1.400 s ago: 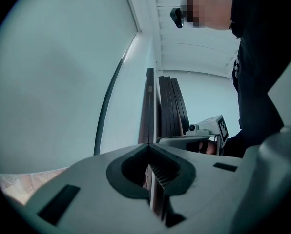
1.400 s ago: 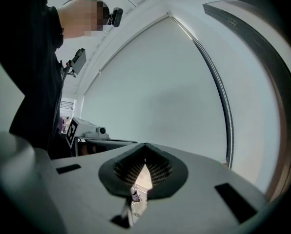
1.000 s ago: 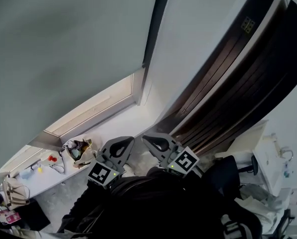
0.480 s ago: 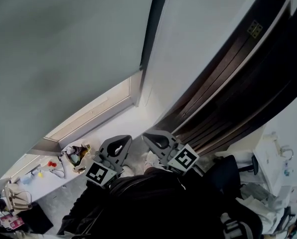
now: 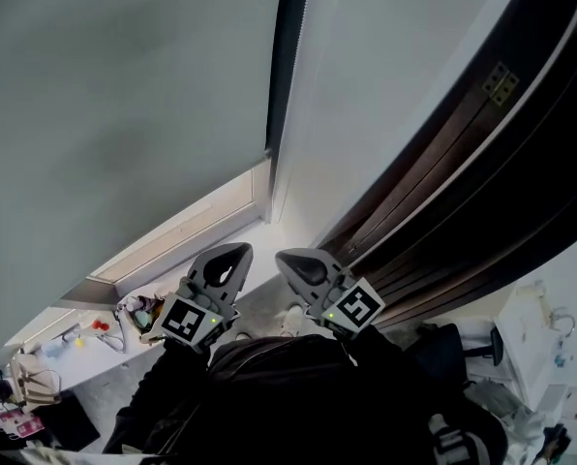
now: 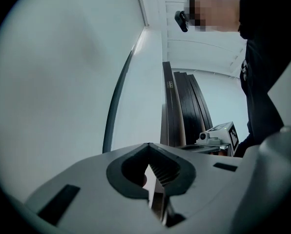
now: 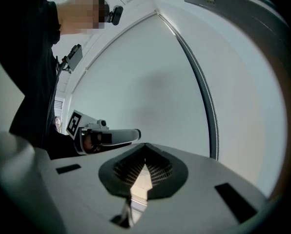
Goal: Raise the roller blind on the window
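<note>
My left gripper (image 5: 234, 256) and right gripper (image 5: 290, 261) hang side by side in front of the window, fingers pressed together on nothing. The roller blind (image 5: 124, 114) covers most of the window, leaving only a bright strip of glass (image 5: 187, 223) below its bottom edge. The bead chain (image 7: 213, 116) at its side is untouched. I judge nearly all the raising is yet to do.

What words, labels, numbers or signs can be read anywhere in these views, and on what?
No readable text anywhere.
Square markers: black-and-white patterns, no letters.
Small plate on the dark panel: too small to read.
Pink item at bottom left: too blurred to read.
</note>
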A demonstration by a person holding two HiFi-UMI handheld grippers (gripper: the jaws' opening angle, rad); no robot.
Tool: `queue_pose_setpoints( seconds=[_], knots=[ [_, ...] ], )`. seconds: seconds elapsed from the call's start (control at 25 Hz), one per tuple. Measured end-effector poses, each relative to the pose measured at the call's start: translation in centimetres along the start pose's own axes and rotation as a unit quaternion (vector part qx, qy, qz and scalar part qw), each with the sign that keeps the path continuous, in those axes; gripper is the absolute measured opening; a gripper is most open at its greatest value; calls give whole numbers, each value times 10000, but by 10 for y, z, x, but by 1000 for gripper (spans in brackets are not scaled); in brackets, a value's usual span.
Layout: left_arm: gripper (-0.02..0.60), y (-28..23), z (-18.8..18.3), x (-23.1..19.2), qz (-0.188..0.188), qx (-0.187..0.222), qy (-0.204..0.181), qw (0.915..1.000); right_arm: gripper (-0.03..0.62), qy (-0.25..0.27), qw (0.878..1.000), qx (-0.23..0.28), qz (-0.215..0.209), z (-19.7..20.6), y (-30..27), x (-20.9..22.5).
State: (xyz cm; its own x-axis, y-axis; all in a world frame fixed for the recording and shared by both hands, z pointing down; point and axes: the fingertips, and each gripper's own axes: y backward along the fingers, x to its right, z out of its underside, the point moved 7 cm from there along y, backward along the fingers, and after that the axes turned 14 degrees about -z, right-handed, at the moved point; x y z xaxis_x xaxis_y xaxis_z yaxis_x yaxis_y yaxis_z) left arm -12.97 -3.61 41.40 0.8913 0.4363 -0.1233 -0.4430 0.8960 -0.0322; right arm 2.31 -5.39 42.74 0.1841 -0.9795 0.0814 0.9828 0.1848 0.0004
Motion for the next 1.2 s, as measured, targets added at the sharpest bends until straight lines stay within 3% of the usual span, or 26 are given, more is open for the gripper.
queue_pose_setpoints(
  seconds=[0.24, 0.36, 0.64, 0.84, 1.2],
  knots=[
    [6, -60, -22, 5, -274, 83, -248, 9993, 3, 1, 10000, 25, -71, 0, 30, 34],
    [10, -88, -33, 9, -173, 88, -193, 9996, 3, -52, 9998, 7, -194, 2, 43, 46],
    [162, -151, -52, 3, -112, 155, -530, 9984, 3, -246, 9989, 101, -391, 7, 69, 69],
    [224, -184, -61, -14, -46, 75, -599, 9982, 3, -261, 9994, 151, -157, 7, 70, 74],
    [225, -231, -66, -22, 263, 99, -591, 9979, 3, -277, 9989, 156, 350, 10, 72, 76]
  ],
)
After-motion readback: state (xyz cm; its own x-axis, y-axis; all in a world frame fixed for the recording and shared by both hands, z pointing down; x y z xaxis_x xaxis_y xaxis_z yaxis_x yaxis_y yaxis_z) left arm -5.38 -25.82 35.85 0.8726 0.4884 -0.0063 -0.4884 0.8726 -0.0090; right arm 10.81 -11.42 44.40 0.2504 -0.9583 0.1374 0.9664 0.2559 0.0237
